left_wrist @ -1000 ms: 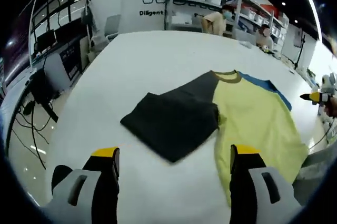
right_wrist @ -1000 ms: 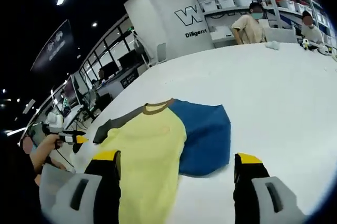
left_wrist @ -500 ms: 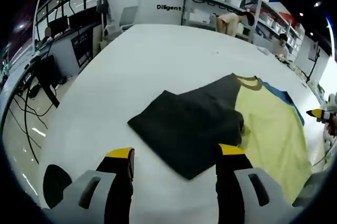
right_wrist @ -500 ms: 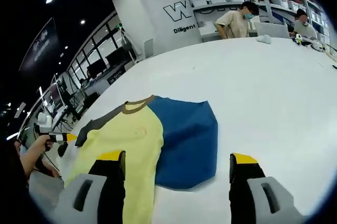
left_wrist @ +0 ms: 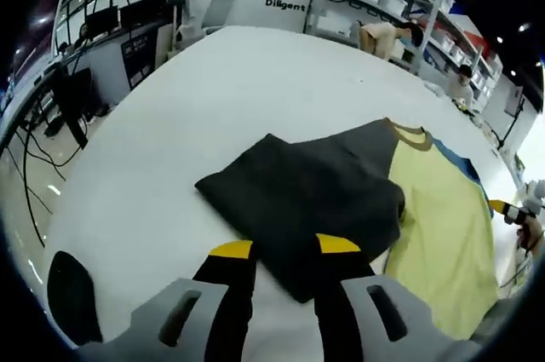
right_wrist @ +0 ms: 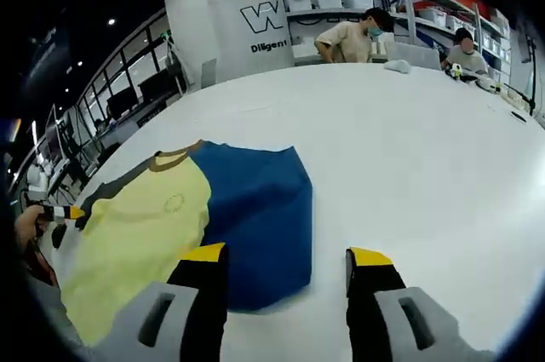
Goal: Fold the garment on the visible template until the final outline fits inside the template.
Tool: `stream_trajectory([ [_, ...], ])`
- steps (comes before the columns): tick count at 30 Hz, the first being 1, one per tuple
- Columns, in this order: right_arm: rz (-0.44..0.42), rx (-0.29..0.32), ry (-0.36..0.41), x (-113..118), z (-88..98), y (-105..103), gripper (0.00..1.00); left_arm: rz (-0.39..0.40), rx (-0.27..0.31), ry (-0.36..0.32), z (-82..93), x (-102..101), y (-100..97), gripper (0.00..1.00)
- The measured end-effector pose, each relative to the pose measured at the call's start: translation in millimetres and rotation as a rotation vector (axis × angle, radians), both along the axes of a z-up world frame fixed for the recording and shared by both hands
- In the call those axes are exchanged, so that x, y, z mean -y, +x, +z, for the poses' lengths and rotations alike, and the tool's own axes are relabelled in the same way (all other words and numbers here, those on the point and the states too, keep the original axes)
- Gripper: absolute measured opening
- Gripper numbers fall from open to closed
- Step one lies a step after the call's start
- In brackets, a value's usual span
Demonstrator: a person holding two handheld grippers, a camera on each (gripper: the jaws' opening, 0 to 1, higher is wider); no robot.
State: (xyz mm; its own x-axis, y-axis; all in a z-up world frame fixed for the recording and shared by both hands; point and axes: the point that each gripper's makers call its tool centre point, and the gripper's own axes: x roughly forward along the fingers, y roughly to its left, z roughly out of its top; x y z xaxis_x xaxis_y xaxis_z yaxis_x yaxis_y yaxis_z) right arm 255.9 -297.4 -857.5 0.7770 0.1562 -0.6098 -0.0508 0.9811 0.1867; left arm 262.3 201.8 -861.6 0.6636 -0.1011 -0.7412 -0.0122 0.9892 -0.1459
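A shirt lies flat on the white table (left_wrist: pixel 170 123). It has a yellow body (left_wrist: pixel 443 226), a brown collar (left_wrist: pixel 411 135), a dark grey side (left_wrist: pixel 298 196) folded inward and a blue side (right_wrist: pixel 255 200) folded inward. My left gripper (left_wrist: pixel 285 247) is open with its jaws partly drawn in, low over the near corner of the dark grey fold. My right gripper (right_wrist: pixel 286 255) is open at the near edge of the blue fold. The yellow body (right_wrist: pixel 136 243) and collar (right_wrist: pixel 173 158) lie left of the blue. The left gripper's tip (right_wrist: pixel 64 211) shows at the left, the right gripper's tip (left_wrist: pixel 509 209) at the right.
Bare white table (right_wrist: pixel 409 140) stretches far beyond the shirt. Shelves with bins (right_wrist: pixel 358 0) and people (right_wrist: pixel 349 38) stand behind its far edge. Desks with monitors (left_wrist: pixel 94 47) and floor cables lie off the table's left side.
Both cameras have come lower and closer to the shirt. Both grippers' jaws have narrowed, the left more than the right. The shirt itself has not moved.
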Motion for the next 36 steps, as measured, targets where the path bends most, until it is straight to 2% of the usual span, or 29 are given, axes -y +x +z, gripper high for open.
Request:
stream_trajectory([
  [2,0.007,0.001,-0.002,-2.8,-2.4,0.6,0.50,0.014,-0.012,0.048,-1.9,-6.8,0.1,0.19],
  [3,0.008,0.001,-0.019,-2.5,-3.9,0.8,0.49,0.011,-0.016,0.052,-2.9,-6.2,0.7,0.16],
  [4,0.029,0.013,-0.080,0.3,-4.8,2.5,0.48,0.011,-0.016,0.066,-3.1,-8.3,1.0,0.12],
  [6,0.024,0.002,-0.100,-0.3,-7.2,2.2,0.42,0.015,-0.010,0.065,-2.8,-9.7,2.4,0.09],
  [9,0.024,0.002,-0.123,-2.5,-7.9,3.2,0.31,0.013,-0.007,0.071,-1.5,-10.1,4.2,0.09],
  [10,0.060,0.010,-0.178,-3.0,-8.3,4.3,0.26,0.005,-0.001,0.082,-1.3,-11.3,5.9,0.09],
  [13,0.085,0.011,-0.262,-2.4,-10.0,7.7,0.14,-0.004,0.011,0.125,0.1,-18.8,12.7,0.08],
  [18,0.129,-0.021,-0.265,0.7,-8.3,12.1,0.07,-0.015,0.010,0.148,1.2,-26.2,21.4,0.08],
  [19,0.130,-0.022,-0.273,2.7,-7.3,14.0,0.01,-0.017,0.012,0.161,1.8,-27.6,23.7,0.08],
  [21,0.131,-0.034,-0.308,11.2,-5.6,17.2,0.00,-0.025,0.018,0.177,2.3,-29.0,27.6,0.08],
  [24,0.123,-0.041,-0.285,19.0,-4.8,24.7,0.00,-0.037,0.016,0.201,3.4,-31.9,34.2,0.08],
  [30,0.140,-0.055,-0.311,28.2,-5.0,31.8,0.00,-0.047,0.015,0.234,4.4,-37.6,43.4,0.08],
  [36,0.157,-0.099,-0.357,41.4,-7.4,36.7,0.00,-0.066,0.010,0.273,5.1,-41.9,52.1,0.08],
])
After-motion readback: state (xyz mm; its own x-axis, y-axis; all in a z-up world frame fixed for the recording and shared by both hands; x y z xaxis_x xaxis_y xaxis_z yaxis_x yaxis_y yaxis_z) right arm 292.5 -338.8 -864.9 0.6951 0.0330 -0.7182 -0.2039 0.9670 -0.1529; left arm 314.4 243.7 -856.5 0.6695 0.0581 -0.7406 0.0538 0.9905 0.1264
